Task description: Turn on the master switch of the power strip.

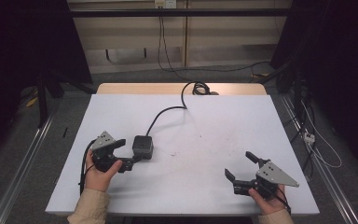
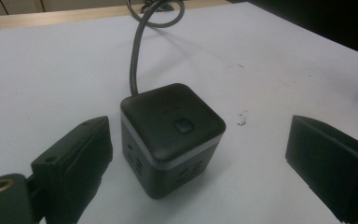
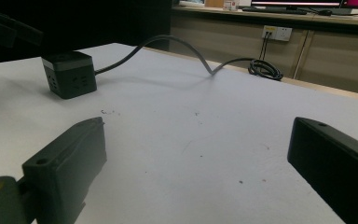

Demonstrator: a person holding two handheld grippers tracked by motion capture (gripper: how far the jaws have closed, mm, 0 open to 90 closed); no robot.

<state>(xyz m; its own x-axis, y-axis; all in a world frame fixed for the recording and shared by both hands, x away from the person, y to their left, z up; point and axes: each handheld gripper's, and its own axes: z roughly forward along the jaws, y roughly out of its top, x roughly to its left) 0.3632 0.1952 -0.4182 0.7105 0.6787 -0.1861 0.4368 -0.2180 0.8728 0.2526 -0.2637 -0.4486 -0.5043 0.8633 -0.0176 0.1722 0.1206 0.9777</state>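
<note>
Fingers [image 2: 74,163] of left gripper [image 1: 127,153] spread wide, cube [image 2: 171,135] between them at 12 o'clock, untouched (cord [image 2: 137,51] trails away beyond). Right gripper [image 1: 242,169] also wide, empty, well apart.

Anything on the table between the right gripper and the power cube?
No. In the high view, bare white table top separates the right gripper from the power cube, apart from faint specks.

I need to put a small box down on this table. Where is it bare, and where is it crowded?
Bare: the middle of the table, between the cube and the right tool, and the far right part beyond the cable. Crowded: the near left, where the open left tool flanks the cube.
</note>
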